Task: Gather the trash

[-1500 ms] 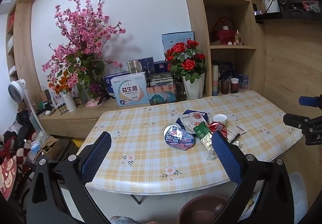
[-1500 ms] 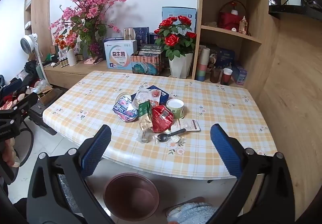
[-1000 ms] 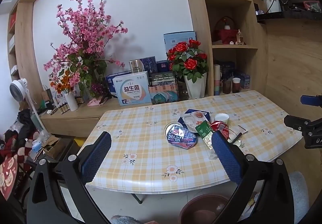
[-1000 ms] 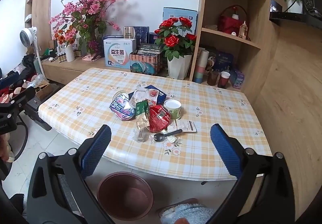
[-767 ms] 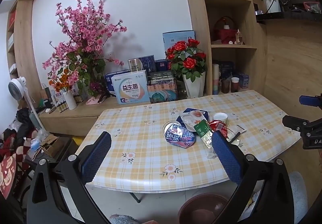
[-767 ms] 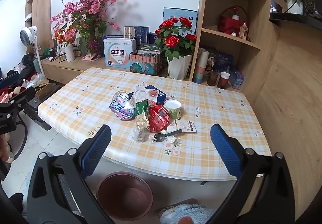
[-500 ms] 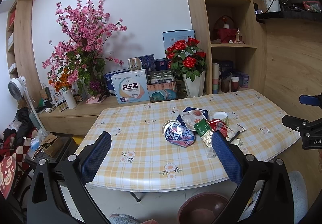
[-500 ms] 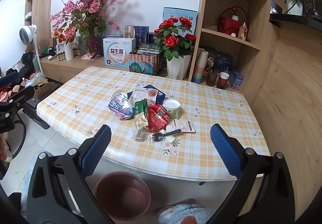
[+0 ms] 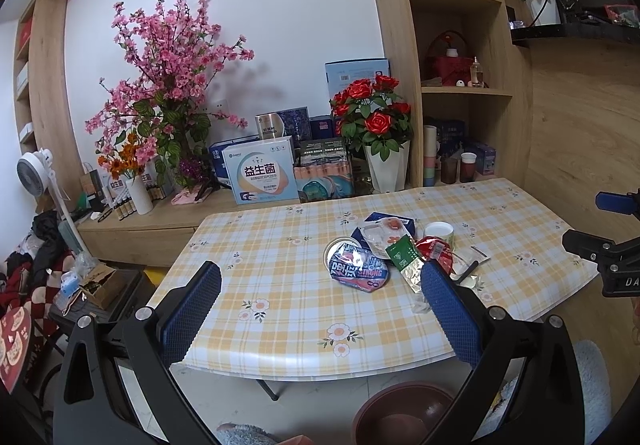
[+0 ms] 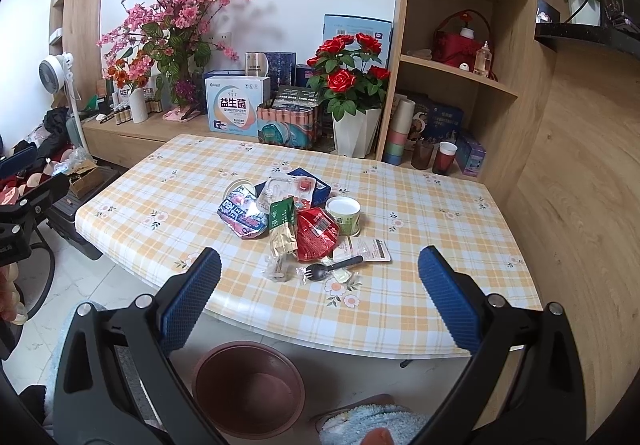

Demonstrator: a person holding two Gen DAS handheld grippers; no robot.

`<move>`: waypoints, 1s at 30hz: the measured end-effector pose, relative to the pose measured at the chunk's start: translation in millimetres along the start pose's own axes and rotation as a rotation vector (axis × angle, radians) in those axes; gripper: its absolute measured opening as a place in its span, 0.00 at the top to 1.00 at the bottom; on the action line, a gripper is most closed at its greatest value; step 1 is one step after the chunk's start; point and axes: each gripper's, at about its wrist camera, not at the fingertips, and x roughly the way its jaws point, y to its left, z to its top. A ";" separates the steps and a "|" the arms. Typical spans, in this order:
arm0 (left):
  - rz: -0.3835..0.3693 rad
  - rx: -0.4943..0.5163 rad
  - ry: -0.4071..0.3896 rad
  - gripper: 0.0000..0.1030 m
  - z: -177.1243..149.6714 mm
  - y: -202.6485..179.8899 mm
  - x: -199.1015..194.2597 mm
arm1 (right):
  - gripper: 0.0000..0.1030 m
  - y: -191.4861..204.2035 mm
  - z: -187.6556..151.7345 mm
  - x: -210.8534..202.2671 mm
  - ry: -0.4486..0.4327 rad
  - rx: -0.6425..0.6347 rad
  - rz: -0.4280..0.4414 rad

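Both tools, left (image 9: pixel 320 297) and right (image 10: pixel 319 295), held wide, empty; trash (image 10: pixel 296 223) piled mid-table (image 10: pixel 420 285), bin (image 10: pixel 248 389) below near edge.

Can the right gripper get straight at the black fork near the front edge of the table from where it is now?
Probably yes. The right gripper is open and empty, and the black fork lies at the near side of the trash pile, with only the bare table edge before it. The red wrapper sits behind it.

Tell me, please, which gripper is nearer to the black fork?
Right. The right gripper faces the fork just ahead; the left gripper stands off to its left.
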 end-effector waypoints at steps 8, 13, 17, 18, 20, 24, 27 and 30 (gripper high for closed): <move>0.001 -0.002 0.001 0.05 0.4 0.7 0.4 | 0.06 -1.3 -0.4 0.5 -0.001 0.000 -0.001; 0.000 -0.002 0.002 0.05 -3.6 -0.1 0.7 | 0.06 -2.6 -0.4 0.8 -0.001 0.002 -0.001; 0.002 -0.001 0.001 0.05 1.4 1.2 0.3 | 0.06 -4.0 -0.1 1.2 -0.002 0.002 -0.001; 0.000 -0.001 0.001 0.05 2.2 1.3 -0.1 | 0.06 -3.1 -0.3 0.9 -0.002 0.002 -0.001; 0.001 -0.001 0.001 0.05 2.4 1.5 -0.3 | 0.06 -3.5 -0.3 1.0 -0.002 0.002 0.000; 0.000 0.000 0.001 0.05 2.5 1.8 -0.3 | 0.06 -3.0 -0.6 0.9 -0.002 0.002 0.000; 0.000 0.000 0.002 0.05 2.8 1.9 -0.5 | 0.06 -2.9 -1.0 0.8 -0.002 0.001 -0.001; 0.000 -0.001 0.001 0.05 2.2 2.0 -0.1 | 0.06 -3.5 -1.0 1.2 -0.002 0.002 0.000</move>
